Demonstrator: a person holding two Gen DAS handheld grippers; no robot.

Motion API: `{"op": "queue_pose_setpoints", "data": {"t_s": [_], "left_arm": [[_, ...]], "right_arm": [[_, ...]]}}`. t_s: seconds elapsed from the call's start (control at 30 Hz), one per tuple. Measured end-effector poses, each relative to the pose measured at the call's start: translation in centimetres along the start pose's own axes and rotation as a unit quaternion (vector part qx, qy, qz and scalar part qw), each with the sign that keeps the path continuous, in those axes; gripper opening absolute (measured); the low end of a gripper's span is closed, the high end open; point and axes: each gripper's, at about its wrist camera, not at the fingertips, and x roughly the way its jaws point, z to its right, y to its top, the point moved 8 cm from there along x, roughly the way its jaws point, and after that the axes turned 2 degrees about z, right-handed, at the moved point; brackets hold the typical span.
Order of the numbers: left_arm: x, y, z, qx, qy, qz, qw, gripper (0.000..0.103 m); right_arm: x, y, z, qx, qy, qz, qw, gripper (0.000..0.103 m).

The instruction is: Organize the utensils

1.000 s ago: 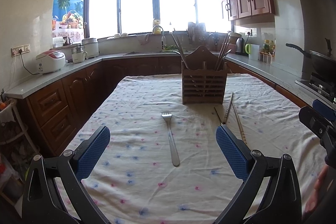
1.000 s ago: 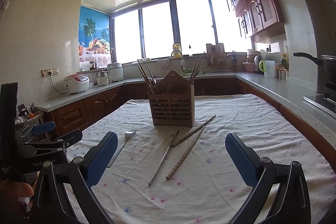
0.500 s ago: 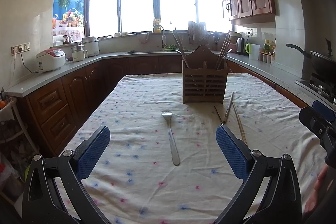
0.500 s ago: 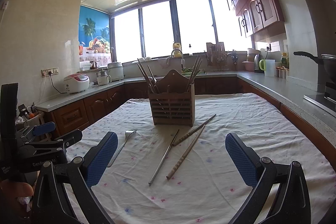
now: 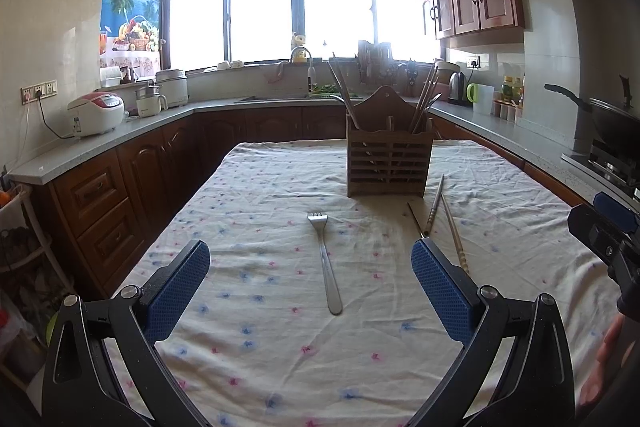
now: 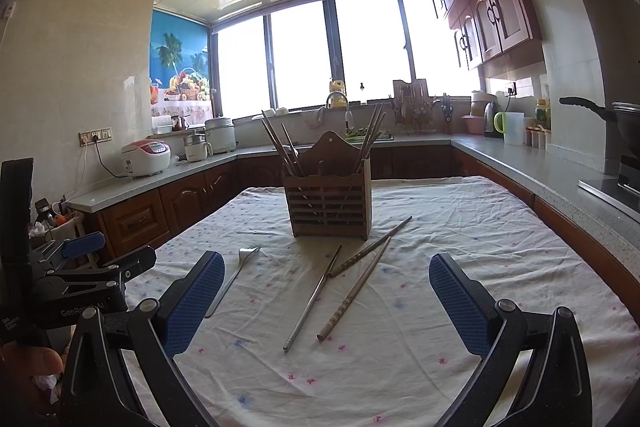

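Nothing is picked up yet; this looks like the approach before the first grasp. The left gripper [image 5: 310, 285] hangs wide open and empty, the steel fork [image 5: 326, 261] flat on the cloth straight ahead between its fingers. The right gripper [image 6: 326, 301], equally spread and empty, faces three loose chopsticks [image 6: 352, 287] lying before the wooden holder [image 6: 328, 205]. Next likely means lowering and closing on the thin handle.

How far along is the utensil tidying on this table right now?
Partly done: several chopsticks already stand in the slatted wooden utensil holder. Nothing is in hand; the left gripper and right gripper are both open and empty. Left on the floral tablecloth: the silver metal fork, one thin metal chopstick and two wooden chopsticks.
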Motion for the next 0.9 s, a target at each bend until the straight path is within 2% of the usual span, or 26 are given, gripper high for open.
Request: {"op": "queue_pose_setpoints", "data": {"t_s": [0.9], "left_arm": [[-0.14,0.04,0.36,-0.003,-0.005,-0.001,1.0000,0.103]], "right_arm": [[0.08,-0.01,0.03,0.000,-0.001,-0.003,1.000,0.103]]}}
